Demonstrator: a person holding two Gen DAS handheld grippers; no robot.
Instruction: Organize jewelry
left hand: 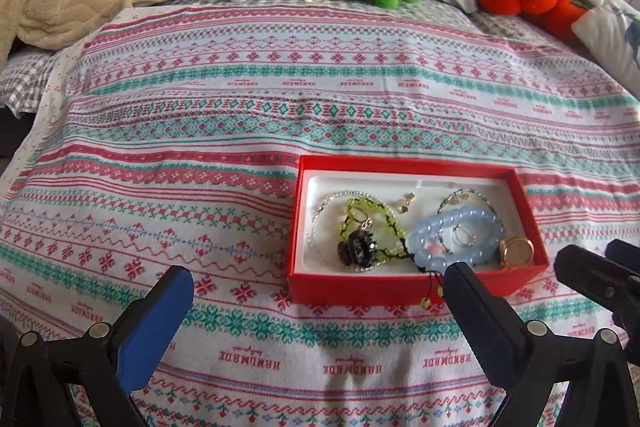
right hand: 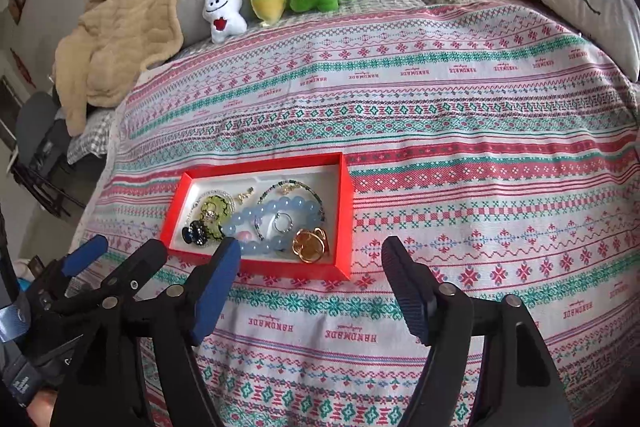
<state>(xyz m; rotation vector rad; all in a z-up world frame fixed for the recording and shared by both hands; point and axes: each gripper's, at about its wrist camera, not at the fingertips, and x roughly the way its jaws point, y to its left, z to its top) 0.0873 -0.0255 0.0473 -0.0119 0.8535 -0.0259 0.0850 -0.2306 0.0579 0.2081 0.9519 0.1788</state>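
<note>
While my left tongs (left hand: 320, 287) and right tongs (right hand: 312, 259) both gape wide with nothing between them, the shallow red cardboard box (left hand: 360, 289) sits on the striped knitted-pattern bedspread (left hand: 240, 99), just ahead. Inside: pale blue bead bracelet (left hand: 452, 231), green beaded strand (left hand: 384, 223), gold ring (left hand: 516, 251), all tangled. Plenty of bare cloth around. My left tongs' finger covers the box's near edge.

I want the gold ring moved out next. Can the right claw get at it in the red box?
Probably yes: the round gold ring lies uncovered in the open red box's near corner, and the right claw hangs open and empty just before it.
</note>
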